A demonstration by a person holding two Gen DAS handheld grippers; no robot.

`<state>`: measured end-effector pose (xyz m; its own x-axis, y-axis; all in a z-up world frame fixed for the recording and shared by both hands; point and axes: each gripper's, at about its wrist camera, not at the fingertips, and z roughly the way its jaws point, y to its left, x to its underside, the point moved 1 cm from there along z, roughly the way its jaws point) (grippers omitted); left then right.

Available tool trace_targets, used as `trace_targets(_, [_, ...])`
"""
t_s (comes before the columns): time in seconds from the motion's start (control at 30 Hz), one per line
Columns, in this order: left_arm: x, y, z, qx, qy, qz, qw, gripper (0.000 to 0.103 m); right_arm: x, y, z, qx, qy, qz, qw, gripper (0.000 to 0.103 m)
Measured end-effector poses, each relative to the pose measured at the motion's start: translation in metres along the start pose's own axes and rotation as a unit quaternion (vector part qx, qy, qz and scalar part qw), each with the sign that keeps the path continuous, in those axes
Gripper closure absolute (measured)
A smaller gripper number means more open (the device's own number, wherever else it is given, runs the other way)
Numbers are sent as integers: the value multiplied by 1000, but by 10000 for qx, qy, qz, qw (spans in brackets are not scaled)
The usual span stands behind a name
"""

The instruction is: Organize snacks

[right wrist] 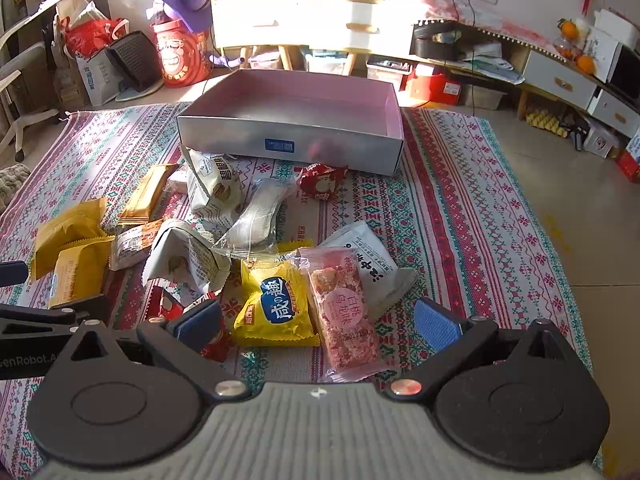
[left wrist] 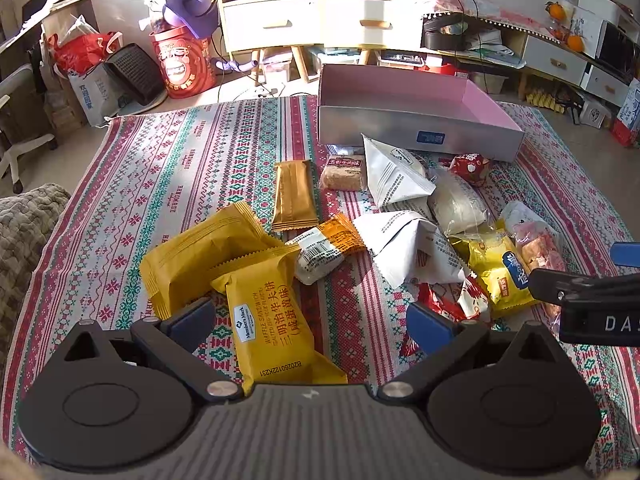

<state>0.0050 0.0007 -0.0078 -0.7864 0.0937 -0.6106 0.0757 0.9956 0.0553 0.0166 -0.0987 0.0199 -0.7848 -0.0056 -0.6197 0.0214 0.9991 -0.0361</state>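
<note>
Several snack packets lie scattered on a patterned cloth. An empty silver box with a pink inside stands behind them; it also shows in the right wrist view. My left gripper is open, with a yellow waffle sandwich packet between its fingers, not clamped. My right gripper is open above a yellow packet and a pink bar. The right gripper also shows at the right edge of the left wrist view.
White triangular packets, a gold bar and a red candy lie between the grippers and the box. Cabinets, a red bucket and bags stand on the floor beyond the cloth.
</note>
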Motion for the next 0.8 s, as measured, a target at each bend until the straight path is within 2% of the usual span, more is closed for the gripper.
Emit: trace_targets(0.8, [0, 0, 0, 7, 1, 4, 10000, 0, 1, 0, 2, -7, 26, 0, 10000, 0])
